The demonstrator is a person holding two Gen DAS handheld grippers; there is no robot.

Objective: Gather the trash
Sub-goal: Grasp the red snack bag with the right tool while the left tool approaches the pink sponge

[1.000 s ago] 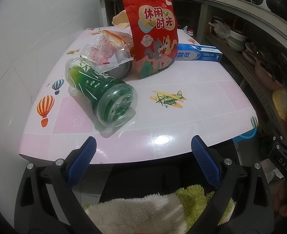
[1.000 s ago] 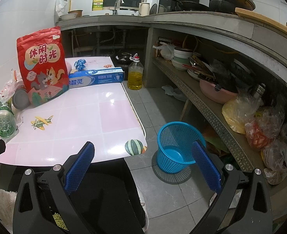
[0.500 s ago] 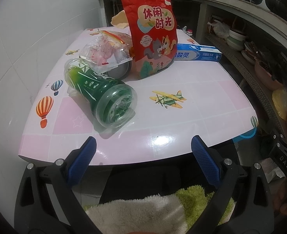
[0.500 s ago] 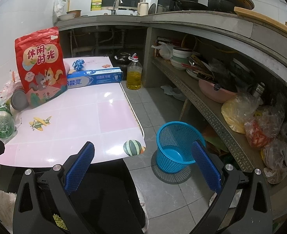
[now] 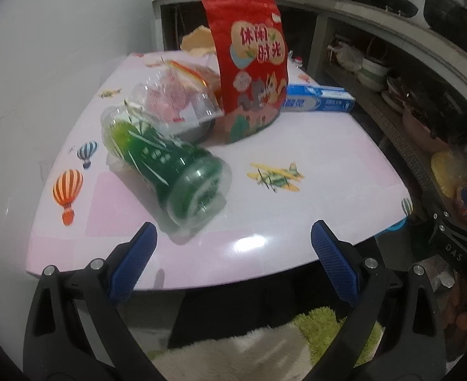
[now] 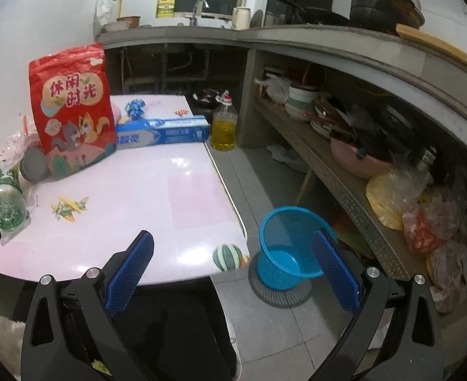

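L gripper (image 5: 232, 238) spread wide, empty, hovering at near edge of pink table (image 5: 328, 165) w/ green bottle (image 5: 173, 165) lying on its side just ahead, clear wrapper (image 5: 176, 101) resting on its far end, red snack bag (image 5: 249, 63) upright behind, blue box (image 5: 317, 103) beside the bag. R gripper (image 6: 233, 247) also spread, holding nothing, over table's near right corner; blue basket (image 6: 289, 247) on floor right of table.

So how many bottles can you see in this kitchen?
3. A green bottle lies on its side on the table's left part; a yellow oil bottle stands on the floor beyond the table; a yellow jug sits by the sink. Cluttered shelves may hide more.
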